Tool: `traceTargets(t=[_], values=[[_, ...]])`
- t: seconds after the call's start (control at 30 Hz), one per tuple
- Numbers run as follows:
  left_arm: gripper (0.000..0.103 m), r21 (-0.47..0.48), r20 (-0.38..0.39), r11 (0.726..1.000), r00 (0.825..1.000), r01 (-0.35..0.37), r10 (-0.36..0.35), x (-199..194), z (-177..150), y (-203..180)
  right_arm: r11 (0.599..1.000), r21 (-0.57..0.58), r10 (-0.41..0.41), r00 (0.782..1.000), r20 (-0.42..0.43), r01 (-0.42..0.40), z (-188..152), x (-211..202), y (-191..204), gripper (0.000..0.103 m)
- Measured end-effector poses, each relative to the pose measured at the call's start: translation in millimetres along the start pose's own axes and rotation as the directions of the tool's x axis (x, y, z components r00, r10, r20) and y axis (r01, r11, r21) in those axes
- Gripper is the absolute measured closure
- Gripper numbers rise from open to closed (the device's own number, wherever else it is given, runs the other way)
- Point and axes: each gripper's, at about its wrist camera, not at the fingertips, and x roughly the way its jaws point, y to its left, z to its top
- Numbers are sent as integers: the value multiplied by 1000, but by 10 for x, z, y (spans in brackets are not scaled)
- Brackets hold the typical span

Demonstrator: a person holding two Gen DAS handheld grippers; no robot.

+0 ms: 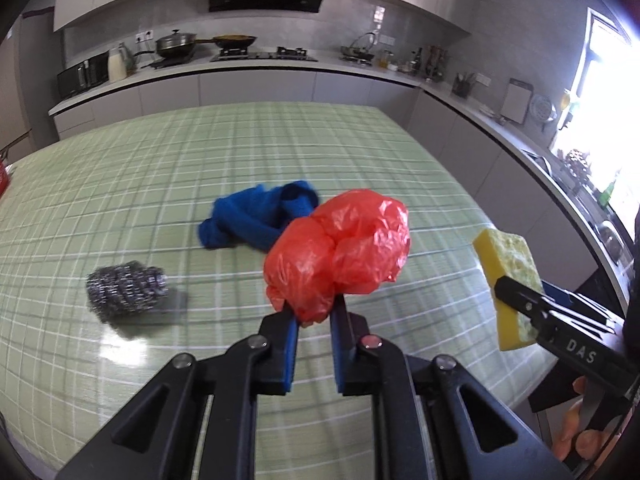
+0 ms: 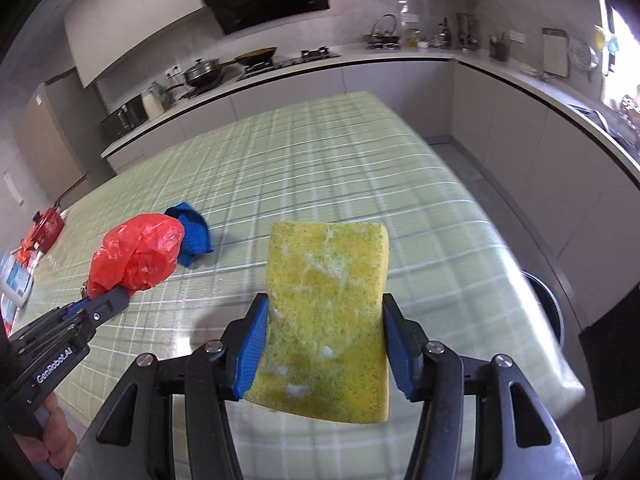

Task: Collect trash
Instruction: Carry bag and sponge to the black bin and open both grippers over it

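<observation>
My left gripper (image 1: pixel 314 314) is shut on a crumpled red plastic bag (image 1: pixel 340 250) and holds it above the green checked table (image 1: pixel 160 168). It also shows in the right wrist view (image 2: pixel 136 256). My right gripper (image 2: pixel 322 312) is shut on a yellow sponge (image 2: pixel 326 304), held above the table's right part. The sponge also shows in the left wrist view (image 1: pixel 508 276). A steel wool scourer (image 1: pixel 124 290) and a blue cloth (image 1: pixel 256 216) lie on the table beyond the left gripper. The cloth also shows in the right wrist view (image 2: pixel 192 232).
A dark round bin (image 2: pixel 548 312) stands on the floor past the table's right edge. Red and white packages (image 2: pixel 44 228) lie at the table's left edge. Kitchen counters (image 1: pixel 280 64) with pans run along the back and right walls.
</observation>
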Motion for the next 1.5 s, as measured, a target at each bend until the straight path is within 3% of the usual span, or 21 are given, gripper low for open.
traceTargets(t=[0.33, 0.57, 0.83, 1.13, 1.5], values=[[87, 11, 17, 1000, 1000, 11, -11, 37, -15, -651, 1000, 21, 4, 1000, 27, -5, 10, -332, -626, 47], [88, -36, 19, 999, 1000, -15, 16, 183, -81, -1390, 999, 7, 43, 999, 4, -43, 77, -405, -1593, 47], [88, -38, -13, 999, 1000, 20, -21, 414, -48, -2163, 1000, 24, -2, 1000, -22, 2, 171, -423, -2562, 47], [88, 84, -75, 990, 992, 112, -105, 833, 72, -2742, 991, 111, -68, 993, -93, 78, -47, -159, -3141, 47], [87, 124, -182, 991, 983, 59, -36, 1379, -47, -3378, 996, 90, -10, 983, -183, 26, -180, 460, -3615, 46]])
